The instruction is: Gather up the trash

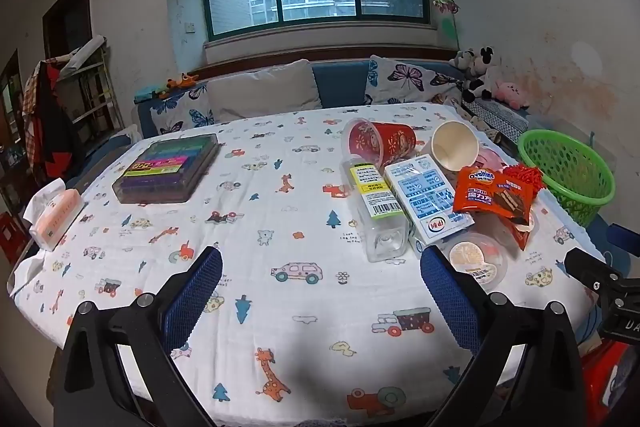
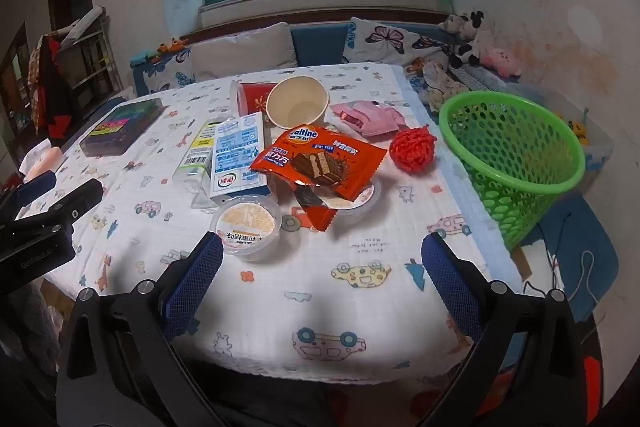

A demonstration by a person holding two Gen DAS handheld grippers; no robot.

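A pile of trash lies on the patterned tablecloth: an orange Ovaltine wrapper [image 2: 320, 159], a round pudding cup [image 2: 248, 223], a milk carton [image 2: 238, 155], a clear bottle [image 1: 374, 207], a white paper cup [image 2: 298, 103], a red cup [image 1: 380, 143], a red net ball [image 2: 414, 147] and a pink wrapper [image 2: 368, 117]. A green basket [image 2: 516, 155] stands at the table's right edge. My left gripper [image 1: 320, 291] is open and empty, near the front edge, left of the pile. My right gripper [image 2: 322, 283] is open and empty, just short of the pudding cup.
A box of coloured pens [image 1: 168, 167] and a tissue pack [image 1: 54, 215] lie at the table's left. A sofa with cushions [image 1: 264, 93] and stuffed toys [image 1: 480, 75] stands behind the table. The tablecloth [image 1: 280, 211] shows between the pen box and the pile.
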